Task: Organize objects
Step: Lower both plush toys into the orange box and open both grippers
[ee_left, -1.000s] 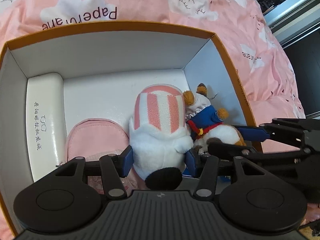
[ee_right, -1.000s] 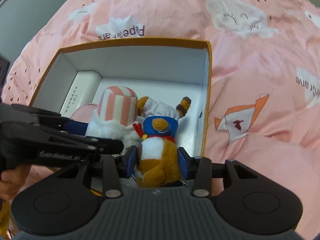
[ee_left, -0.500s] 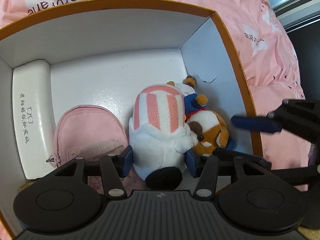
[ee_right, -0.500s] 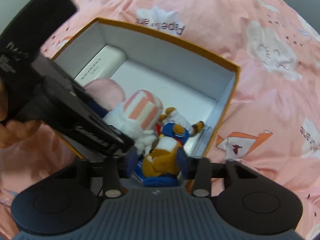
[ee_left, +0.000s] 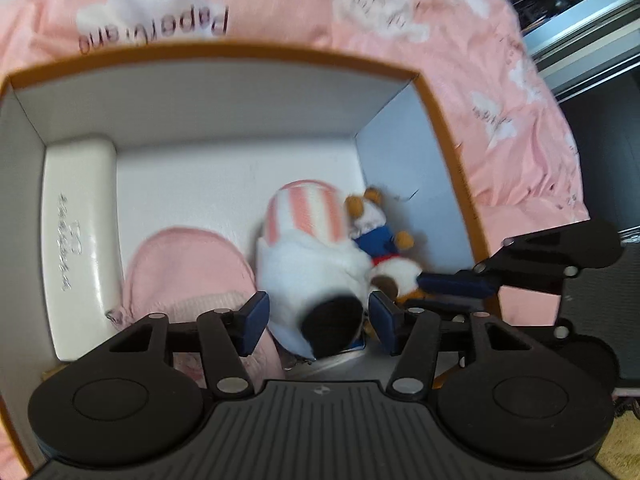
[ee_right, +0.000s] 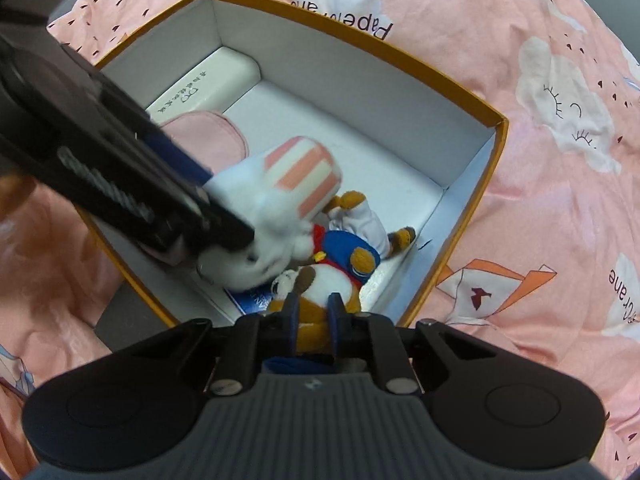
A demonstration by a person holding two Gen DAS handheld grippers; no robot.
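An orange-rimmed white box (ee_left: 248, 52) (ee_right: 472, 100) lies on a pink bedspread. Inside lie a white plush with a pink-striped top (ee_left: 308, 248) (ee_right: 296, 172) and a brown plush in blue clothes (ee_left: 380, 240) (ee_right: 344, 264), side by side near the right wall. My left gripper (ee_left: 316, 316) has its pads set wide around the white plush, with small gaps at both sides. My right gripper (ee_right: 314, 312) has narrowed on the brown plush's lower end, at the box's near edge. It also shows in the left wrist view (ee_left: 452, 284).
A white glasses case (ee_left: 80, 232) (ee_right: 200, 88) lies along the box's left wall. A pink pouch (ee_left: 188, 272) (ee_right: 208, 140) lies beside it. The far part of the box floor is bare. A dark cabinet (ee_left: 580, 12) stands beyond the bed.
My left gripper has drawn back a little from the white plush, its pads now looser. My right gripper's jaws have closed much narrower on the brown plush, which has shifted beside the white plush.
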